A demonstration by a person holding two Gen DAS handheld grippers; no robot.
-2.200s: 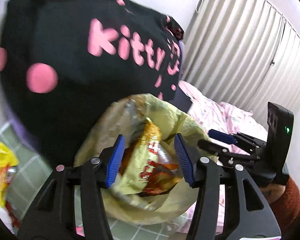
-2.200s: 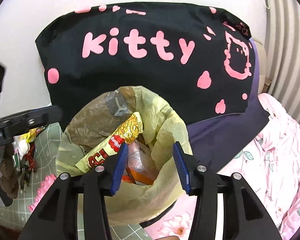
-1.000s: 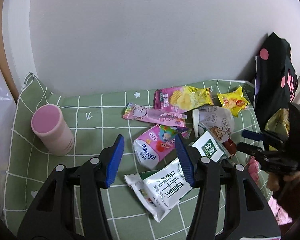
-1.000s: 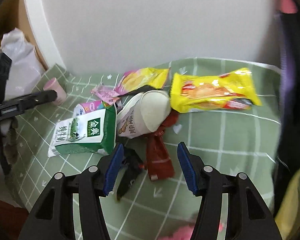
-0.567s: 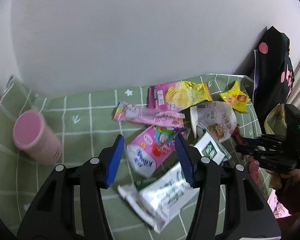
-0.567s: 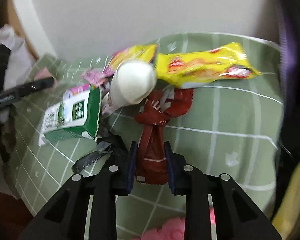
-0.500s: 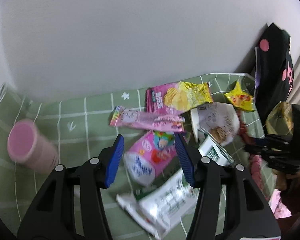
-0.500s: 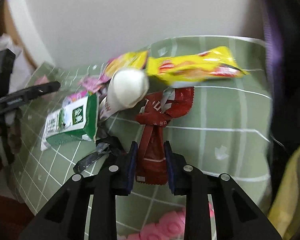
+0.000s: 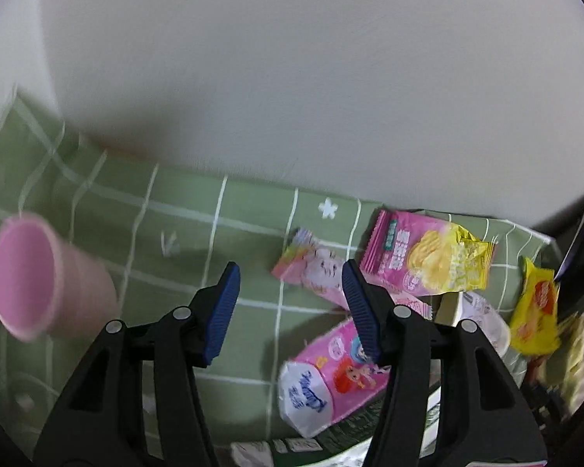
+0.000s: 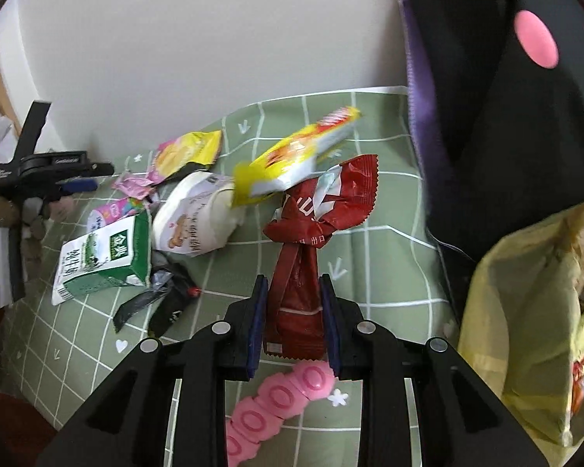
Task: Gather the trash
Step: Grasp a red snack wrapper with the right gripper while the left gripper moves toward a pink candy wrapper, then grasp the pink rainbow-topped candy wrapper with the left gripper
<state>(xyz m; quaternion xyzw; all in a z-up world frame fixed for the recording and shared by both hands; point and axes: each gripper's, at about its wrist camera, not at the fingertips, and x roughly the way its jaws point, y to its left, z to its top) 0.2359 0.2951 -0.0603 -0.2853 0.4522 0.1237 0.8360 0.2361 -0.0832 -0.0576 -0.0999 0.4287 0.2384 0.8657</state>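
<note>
The right tool (image 10: 292,319) is pinched on the lower end of one red wrapper (image 10: 311,233), its jaws having just closed within the last second; the crumpled upper end of the wrapper fans out toward 12 o'clock, above the green checked cloth (image 10: 389,264) on the bench. The left tool (image 9: 288,307) is spread with nothing between its pads, its jaws having just opened a little further, over bare cloth.

In the right wrist view the following are counted: one green and white milk carton (image 10: 105,260) at 9 o'clock of the red wrapper, one white paper cup (image 10: 192,222) on its side just beside the carton, one yellow packet (image 10: 292,159) blurred at 11 o'clock, one pink and yellow chip bag (image 10: 187,151) farther back, one black scrap (image 10: 159,299) below the carton, and one yellowish trash bag (image 10: 525,330) at 3 o'clock, cut off by the frame edge.

In the left wrist view one pink cup (image 9: 39,280) is seen at 9 o'clock, smeared by motion. One pink pouch (image 9: 331,373) lies at 5 o'clock of the left tool, partly hidden behind its right finger, and one long pink wrapper (image 9: 319,268) lies at 2 o'clock. A black cushion with pink dots (image 10: 525,97) is cut off at upper right. The print on most packets cannot be read.
</note>
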